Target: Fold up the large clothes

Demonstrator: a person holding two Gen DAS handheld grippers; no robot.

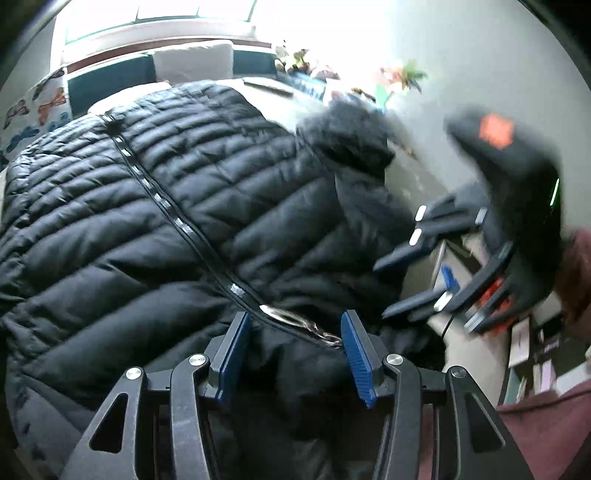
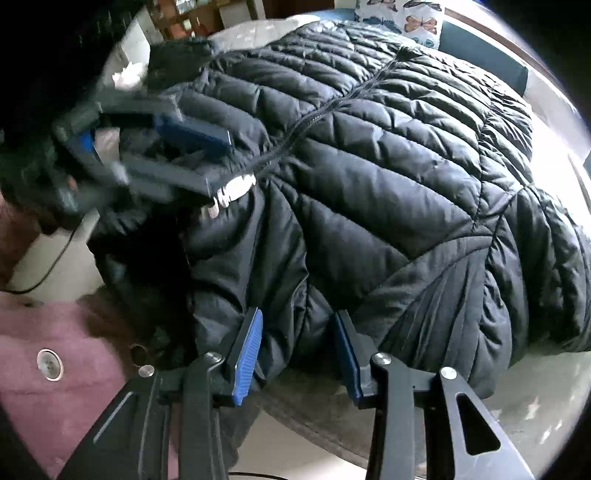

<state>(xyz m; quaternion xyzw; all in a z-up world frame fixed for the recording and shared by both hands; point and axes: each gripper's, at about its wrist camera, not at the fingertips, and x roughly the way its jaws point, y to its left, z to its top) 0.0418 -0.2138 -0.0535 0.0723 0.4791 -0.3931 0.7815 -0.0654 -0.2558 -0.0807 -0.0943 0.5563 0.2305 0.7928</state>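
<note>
- Black puffer jacket (image 1: 166, 192) spread front-up over a bed (image 2: 546, 406), zipper (image 1: 155, 192) closed down the middle, silver zipper pull (image 1: 280, 314) at the near end.
- Left claw (image 1: 293, 354): blue pads (image 1: 232, 354) apart, straddling the jacket edge near the pull; fabric sits between them, no visible pinch.
- Right claw (image 2: 297, 354): jaws apart over the bunched jacket edge, not clearly squeezing it.
- Each claw shows blurred in the other's view.
- Butterfly-print pillow (image 2: 410, 20) at the far end of the bed.
- Person's maroon garment (image 2: 62, 373) with a button at the near edge.
</note>
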